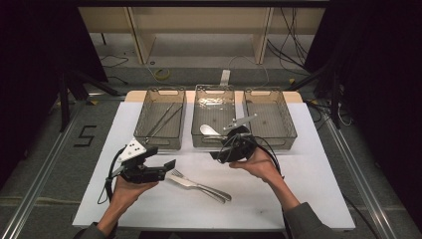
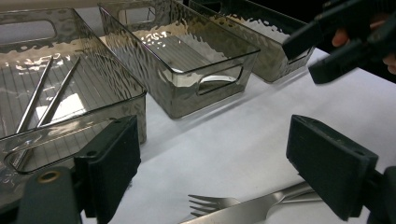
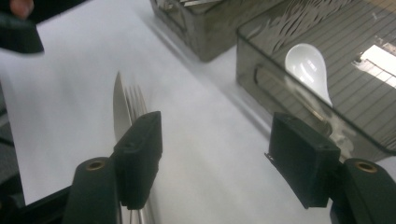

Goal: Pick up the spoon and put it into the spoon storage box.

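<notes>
Risk of nudging fork (image 1: 185, 180) and knife (image 1: 213, 191), low centre of frame on white table (image 1: 308, 189), with left gripper (image 1: 166, 167) and right gripper (image 1: 219, 153) both spread wide, empty, spoon (image 1: 209, 130) already in middle bin (image 1: 214, 139).

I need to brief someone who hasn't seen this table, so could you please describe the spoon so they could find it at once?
Three smoky clear bins stand in a row at the far side of the white table. In the middle bin a spoon lies near the front wall. It has a rounded bowl, unlike the two thin rods in the left bin and the fork out on the table.
</notes>
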